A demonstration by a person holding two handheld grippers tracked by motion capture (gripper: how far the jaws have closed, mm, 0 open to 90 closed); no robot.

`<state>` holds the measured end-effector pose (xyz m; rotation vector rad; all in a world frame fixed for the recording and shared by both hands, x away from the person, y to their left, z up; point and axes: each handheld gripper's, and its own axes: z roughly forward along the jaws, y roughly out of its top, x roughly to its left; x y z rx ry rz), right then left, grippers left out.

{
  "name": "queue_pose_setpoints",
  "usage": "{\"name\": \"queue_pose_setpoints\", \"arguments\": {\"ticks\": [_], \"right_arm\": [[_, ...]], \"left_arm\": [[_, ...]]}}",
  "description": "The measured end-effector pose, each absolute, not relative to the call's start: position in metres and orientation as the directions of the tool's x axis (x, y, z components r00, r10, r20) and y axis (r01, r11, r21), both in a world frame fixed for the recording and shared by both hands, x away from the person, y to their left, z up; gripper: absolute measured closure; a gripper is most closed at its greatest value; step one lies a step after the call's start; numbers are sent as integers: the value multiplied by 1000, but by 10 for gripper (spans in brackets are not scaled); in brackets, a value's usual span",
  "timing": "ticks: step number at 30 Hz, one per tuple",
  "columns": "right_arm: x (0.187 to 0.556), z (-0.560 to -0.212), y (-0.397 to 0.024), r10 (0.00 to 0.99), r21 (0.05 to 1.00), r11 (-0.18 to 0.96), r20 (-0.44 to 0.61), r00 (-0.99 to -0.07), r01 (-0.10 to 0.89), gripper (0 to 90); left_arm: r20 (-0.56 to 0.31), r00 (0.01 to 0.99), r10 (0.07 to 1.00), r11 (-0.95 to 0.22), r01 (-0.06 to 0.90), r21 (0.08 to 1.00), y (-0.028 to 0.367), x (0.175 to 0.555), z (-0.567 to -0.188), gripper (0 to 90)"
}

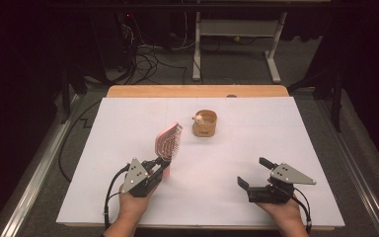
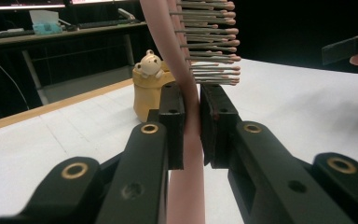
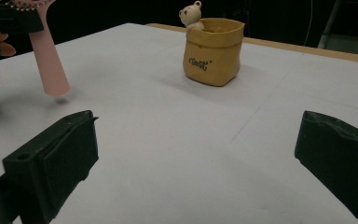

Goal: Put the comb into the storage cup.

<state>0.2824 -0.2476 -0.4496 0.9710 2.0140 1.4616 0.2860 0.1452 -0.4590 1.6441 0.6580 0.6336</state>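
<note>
My left gripper [image 1: 159, 167] clamps the pink hairbrush [image 1: 168, 142] by its handle (right gripper [image 1: 254, 175] gaping), and I fear it pivoting before reaching the holder [image 1: 205, 123] at one o'clock.

One hairbrush [image 1: 168, 142], one holder [image 1: 205, 123]

In the left gripper view the brush [image 2: 186, 70] runs off the top and bottom edges. The pot [image 2: 148, 95] stands half hidden behind the left gripper [image 2: 192, 126]; what it contains cannot be told.
</note>
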Motion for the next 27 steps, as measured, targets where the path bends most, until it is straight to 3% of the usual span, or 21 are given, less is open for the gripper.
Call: {"name": "queue_pose_setpoints", "arguments": {"ticks": [27], "right_arm": [[300,-430,-175,697,951,198,33,-716,236,1]], "left_arm": [[65,718,693,-159,65,985,131,284,-460,794]]}}
